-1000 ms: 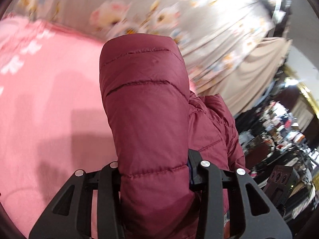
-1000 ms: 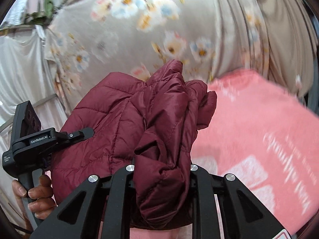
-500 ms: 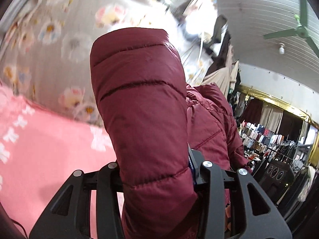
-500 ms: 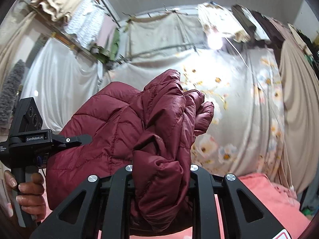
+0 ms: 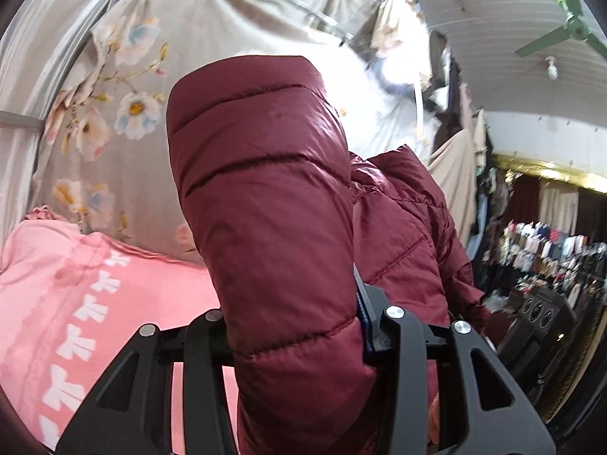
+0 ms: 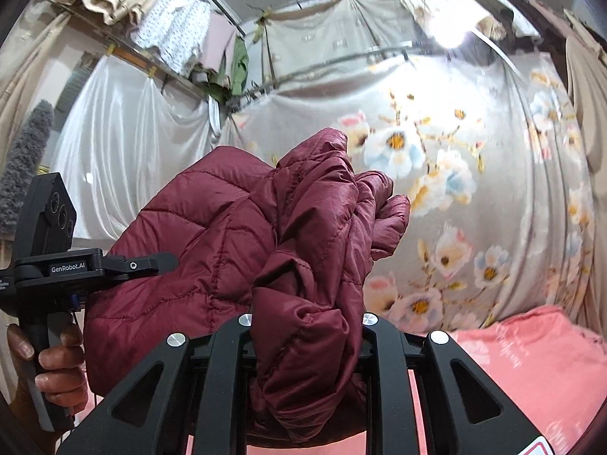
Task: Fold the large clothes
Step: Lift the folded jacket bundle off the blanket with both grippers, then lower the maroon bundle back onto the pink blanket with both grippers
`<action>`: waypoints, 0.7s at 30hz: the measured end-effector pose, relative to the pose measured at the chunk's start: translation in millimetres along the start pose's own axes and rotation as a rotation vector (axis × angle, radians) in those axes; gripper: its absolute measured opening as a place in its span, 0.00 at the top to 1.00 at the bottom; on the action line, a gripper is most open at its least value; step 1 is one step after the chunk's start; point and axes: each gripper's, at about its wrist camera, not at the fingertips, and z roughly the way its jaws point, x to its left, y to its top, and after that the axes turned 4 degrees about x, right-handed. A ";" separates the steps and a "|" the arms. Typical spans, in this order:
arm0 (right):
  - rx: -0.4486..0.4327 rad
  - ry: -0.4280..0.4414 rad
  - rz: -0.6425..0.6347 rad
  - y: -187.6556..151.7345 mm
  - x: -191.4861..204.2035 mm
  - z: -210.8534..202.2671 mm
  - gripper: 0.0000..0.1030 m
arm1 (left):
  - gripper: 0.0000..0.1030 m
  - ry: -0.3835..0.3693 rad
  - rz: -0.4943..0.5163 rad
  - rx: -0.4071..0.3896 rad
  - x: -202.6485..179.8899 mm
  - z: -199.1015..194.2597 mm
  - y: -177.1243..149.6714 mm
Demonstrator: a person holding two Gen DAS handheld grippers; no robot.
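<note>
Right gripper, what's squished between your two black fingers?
A bunched fold of the maroon puffer jacket fills the right gripper, shown in the right wrist view.

Quilted jacket [image 5: 265, 208] seemingly hides both hand-held grippers' fingertips

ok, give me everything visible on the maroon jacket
The jacket is a dark maroon puffer, shiny nylon-looking shell with stitched quilting. It is off the pink bed cover, bunched and unfolded, strung between both tongs. The left tongs clamp a fat padded section that stands up like a sleeve; the right tongs clamp a crumpled wad of folds. Nothing else visibly touches it.
</note>
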 end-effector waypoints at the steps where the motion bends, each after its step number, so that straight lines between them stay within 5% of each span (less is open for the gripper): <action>1: 0.015 -0.003 0.006 -6.9 1.8 10.6 0.82 | 0.61 0.015 0.005 0.009 9.9 8.3 -1.8; 13: 0.283 -0.112 0.115 -141.6 -14.6 133.7 0.82 | 0.61 0.068 -0.056 0.232 150.5 135.7 -68.8; 21: 0.450 -0.146 0.163 -218.4 -41.8 182.8 0.82 | 0.61 0.068 -0.082 0.369 202.9 205.1 -129.6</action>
